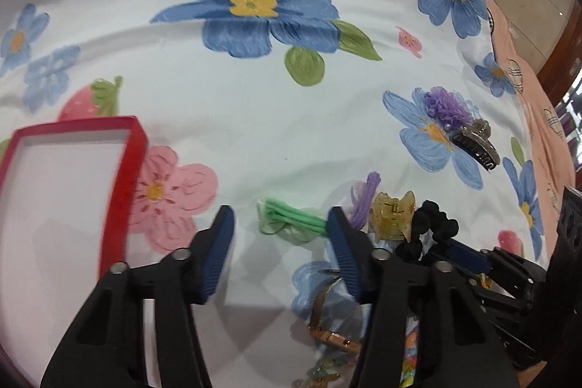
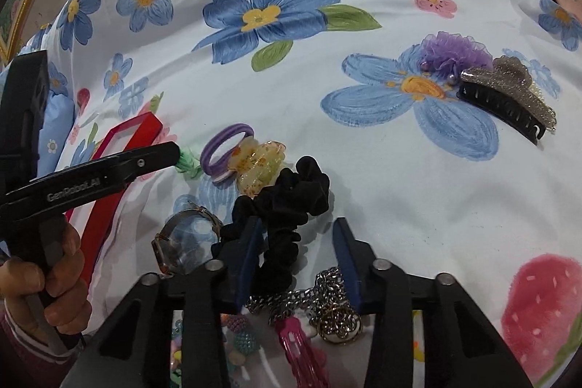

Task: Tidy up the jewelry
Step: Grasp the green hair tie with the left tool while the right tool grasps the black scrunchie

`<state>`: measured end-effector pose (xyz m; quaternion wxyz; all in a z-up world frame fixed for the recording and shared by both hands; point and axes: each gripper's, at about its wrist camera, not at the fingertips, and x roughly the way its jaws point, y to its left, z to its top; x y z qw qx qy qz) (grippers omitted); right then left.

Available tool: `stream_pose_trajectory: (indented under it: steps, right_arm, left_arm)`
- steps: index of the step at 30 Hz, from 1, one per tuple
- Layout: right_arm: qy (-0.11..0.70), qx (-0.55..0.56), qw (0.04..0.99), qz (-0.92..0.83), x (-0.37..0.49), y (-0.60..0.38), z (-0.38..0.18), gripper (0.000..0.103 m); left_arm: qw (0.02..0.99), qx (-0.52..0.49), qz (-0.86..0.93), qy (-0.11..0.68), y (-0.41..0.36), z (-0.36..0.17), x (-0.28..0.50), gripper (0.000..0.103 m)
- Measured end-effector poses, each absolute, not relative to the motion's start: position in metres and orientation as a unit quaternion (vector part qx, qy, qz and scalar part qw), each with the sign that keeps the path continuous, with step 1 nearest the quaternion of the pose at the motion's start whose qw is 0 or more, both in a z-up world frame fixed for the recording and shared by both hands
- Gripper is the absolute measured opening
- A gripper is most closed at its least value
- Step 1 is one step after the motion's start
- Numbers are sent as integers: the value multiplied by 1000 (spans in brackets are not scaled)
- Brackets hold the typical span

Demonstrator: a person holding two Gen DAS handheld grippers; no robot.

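Note:
On a flowered sheet lies a pile of hair things and jewelry. My left gripper (image 1: 279, 220) stands open over a green hair tie (image 1: 291, 221), which touches its right finger only. A red box (image 1: 134, 148) with a white inside sits open at its left. My right gripper (image 2: 298, 228) is open around a black scrunchie (image 2: 287, 195); the left finger touches it and the right finger stands apart. A purple hair tie (image 2: 225, 148) and a yellow claw clip (image 2: 260, 170) lie just beyond. A silver chain (image 2: 327, 293) lies under the right gripper.
A watch (image 2: 185, 235), a pink snap clip (image 2: 298, 344) and coloured beads (image 2: 240, 333) lie near the front. A purple tulle flower (image 2: 454, 51) and a glitter claw clip (image 2: 509, 97) rest far right. A hand (image 2: 54, 282) holds the left gripper's handle.

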<state>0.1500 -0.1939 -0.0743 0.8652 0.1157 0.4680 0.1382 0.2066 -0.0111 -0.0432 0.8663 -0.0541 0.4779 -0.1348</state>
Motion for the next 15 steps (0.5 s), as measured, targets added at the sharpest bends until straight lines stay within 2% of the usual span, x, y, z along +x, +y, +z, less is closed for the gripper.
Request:
stream_pose_trajectory:
  steps: [1, 2, 4, 7, 15]
  right_arm:
    - [469, 117, 864, 139, 151, -194, -75, 23]
    - [470, 118, 863, 141, 151, -195, -76, 20]
    - [469, 119, 864, 143, 152, -195, -76, 14]
    - [462, 118, 867, 144, 150, -195, -74, 10]
    - [433, 122, 881, 146, 143, -197, -53, 8]
  left_arm:
    - [865, -53, -141, 478, -13, -44, 207, 33]
    - [864, -51, -145, 479, -14, -45, 206, 27]
    - [862, -47, -155, 480, -17, -47, 204, 9]
    - [865, -44, -159, 475, -18, -45, 200, 5]
    - [878, -70, -159, 447, 5, -24, 175, 4]
